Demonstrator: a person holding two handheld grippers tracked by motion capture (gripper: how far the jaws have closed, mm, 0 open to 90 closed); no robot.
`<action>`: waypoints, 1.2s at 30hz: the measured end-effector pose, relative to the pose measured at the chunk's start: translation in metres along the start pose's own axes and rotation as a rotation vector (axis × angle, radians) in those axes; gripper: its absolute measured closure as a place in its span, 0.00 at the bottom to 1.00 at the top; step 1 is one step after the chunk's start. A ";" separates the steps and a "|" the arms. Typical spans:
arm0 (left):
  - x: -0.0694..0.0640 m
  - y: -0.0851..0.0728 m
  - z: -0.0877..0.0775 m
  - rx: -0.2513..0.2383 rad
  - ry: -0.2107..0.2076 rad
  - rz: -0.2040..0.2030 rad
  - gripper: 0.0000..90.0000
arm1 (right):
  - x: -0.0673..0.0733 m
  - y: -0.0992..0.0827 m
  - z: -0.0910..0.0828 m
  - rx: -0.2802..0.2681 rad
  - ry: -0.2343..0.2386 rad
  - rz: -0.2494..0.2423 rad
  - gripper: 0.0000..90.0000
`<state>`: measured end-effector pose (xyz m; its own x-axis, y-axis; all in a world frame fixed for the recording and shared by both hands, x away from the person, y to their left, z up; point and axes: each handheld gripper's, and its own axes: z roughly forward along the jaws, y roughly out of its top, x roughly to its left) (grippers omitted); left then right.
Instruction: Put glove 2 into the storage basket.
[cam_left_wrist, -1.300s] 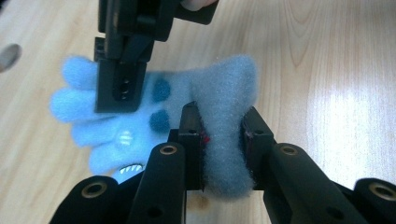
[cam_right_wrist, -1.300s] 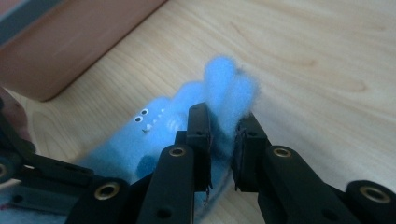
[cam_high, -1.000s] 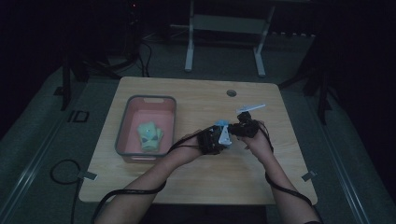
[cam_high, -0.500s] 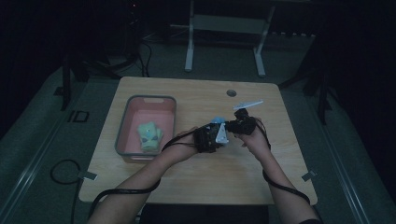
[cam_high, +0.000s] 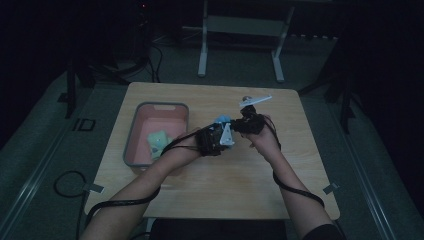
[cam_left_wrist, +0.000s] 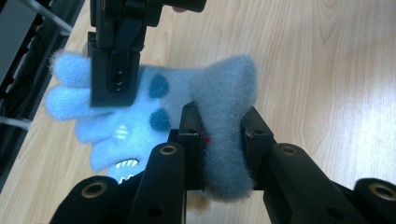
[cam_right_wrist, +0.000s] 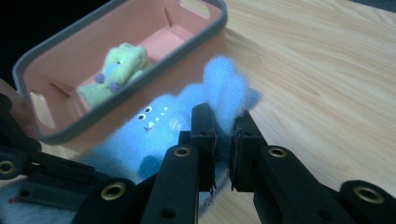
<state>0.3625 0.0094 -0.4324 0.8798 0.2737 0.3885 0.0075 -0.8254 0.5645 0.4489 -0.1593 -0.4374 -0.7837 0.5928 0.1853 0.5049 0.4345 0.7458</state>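
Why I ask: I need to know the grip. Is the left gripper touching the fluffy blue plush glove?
Touching. The left gripper view shows the left gripper with both pads pressed into the fluffy blue plush glove.

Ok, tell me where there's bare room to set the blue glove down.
Both grippers, left gripper and right gripper, pinch the blue glove mid-table. The bare wood of the table is free along its right side and along the near edge between the forearms. The pink bin at left has room beside the green glove. It is crowded around the hands.
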 end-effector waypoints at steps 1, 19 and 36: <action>0.000 0.000 0.000 0.000 0.000 0.000 0.84 | 0.000 0.000 0.000 0.000 0.000 0.000 0.92; 0.013 -0.037 -0.038 0.042 0.064 -0.046 0.84 | 0.039 0.047 0.033 0.007 0.043 -0.095 0.92; 0.020 -0.082 -0.062 0.097 0.094 -0.119 0.84 | 0.073 0.071 0.083 0.052 0.095 -0.142 0.92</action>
<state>0.3495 0.1131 -0.4254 0.8218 0.4138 0.3916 0.1590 -0.8266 0.5398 0.4578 -0.0286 -0.4237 -0.8778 0.4574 0.1420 0.4029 0.5451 0.7352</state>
